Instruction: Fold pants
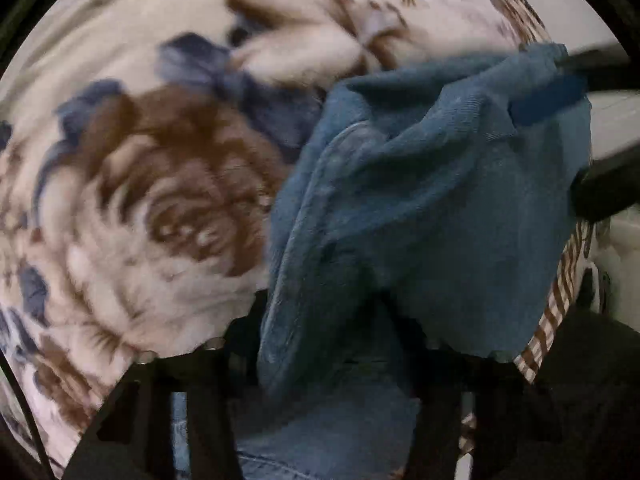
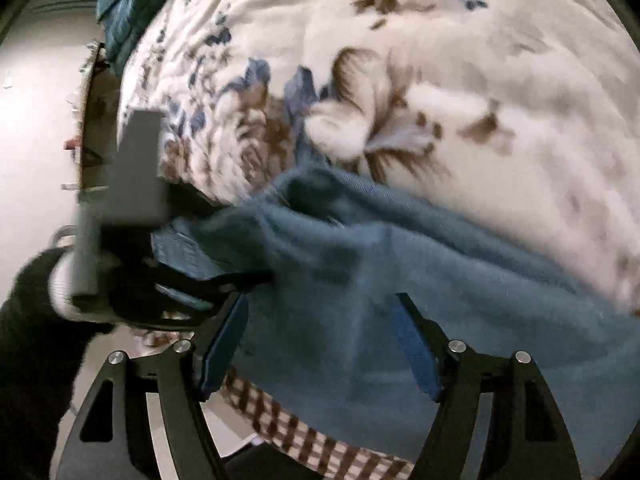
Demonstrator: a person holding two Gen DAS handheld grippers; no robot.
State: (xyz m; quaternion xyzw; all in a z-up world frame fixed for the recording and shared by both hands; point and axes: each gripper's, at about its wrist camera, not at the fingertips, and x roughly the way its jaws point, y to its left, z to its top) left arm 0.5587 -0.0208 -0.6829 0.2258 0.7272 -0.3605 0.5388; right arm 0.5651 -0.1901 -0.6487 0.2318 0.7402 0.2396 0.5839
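Blue denim pants drape between the right gripper's spread, empty pads — floral cream blanket at twelve o'clock; left gripper, at nine o'clock, grip unclear.

Left gripper fingertips: buried under blue denim pants, their spread unreadable.
Cream floral bedspread: smeared by motion blur.
Brown-and-white checked cloth: only an edge shows beneath the denim.
Pants: cut off at frame edges.
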